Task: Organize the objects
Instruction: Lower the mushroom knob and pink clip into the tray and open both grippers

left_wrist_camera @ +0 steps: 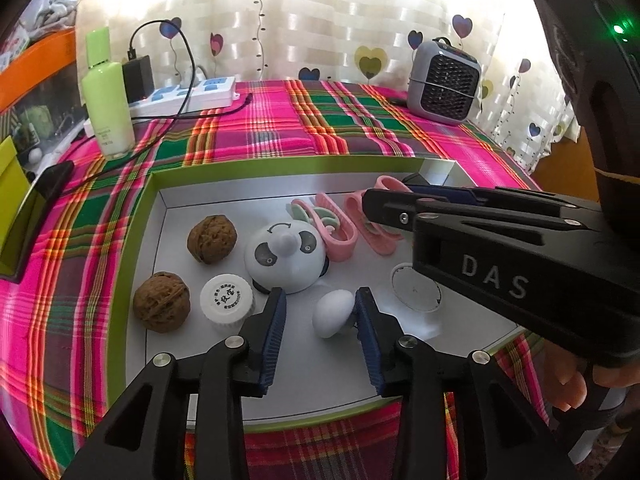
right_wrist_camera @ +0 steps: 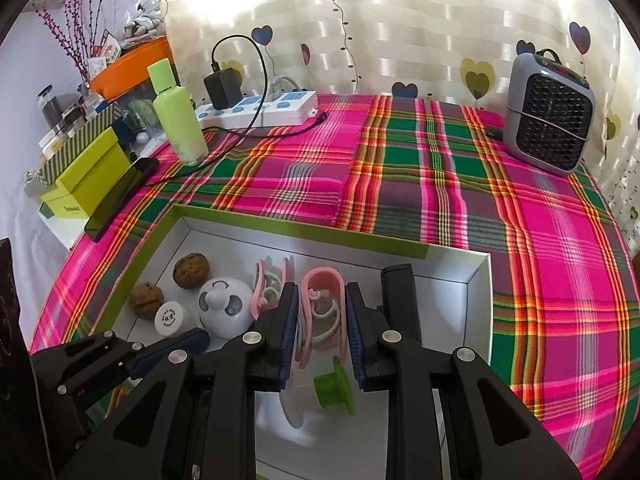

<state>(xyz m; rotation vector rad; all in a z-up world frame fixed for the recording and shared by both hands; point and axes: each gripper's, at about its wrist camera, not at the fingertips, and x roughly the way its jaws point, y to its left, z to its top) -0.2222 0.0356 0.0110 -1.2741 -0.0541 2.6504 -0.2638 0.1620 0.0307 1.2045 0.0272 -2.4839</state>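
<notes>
Inside the shallow white cardboard tray with the green rim (left_wrist_camera: 140, 216), the small white egg-shaped plastic piece (left_wrist_camera: 333, 313) lies between the left gripper (left_wrist_camera: 320, 320)'s parted jaws, touching only the right pad, unclamped. The right gripper (right_wrist_camera: 318, 334) hovers farther off, jaws narrowly apart around a pink plastic clip (right_wrist_camera: 322, 292), apparently not pressing.

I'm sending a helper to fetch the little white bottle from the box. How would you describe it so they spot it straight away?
Look in the green-rimmed box on the plaid cloth. At its near left end, the small white bottle stands beside the nearer walnut, in front of the panda-faced dome. Only it has printed characters ringing its round cap.
</notes>
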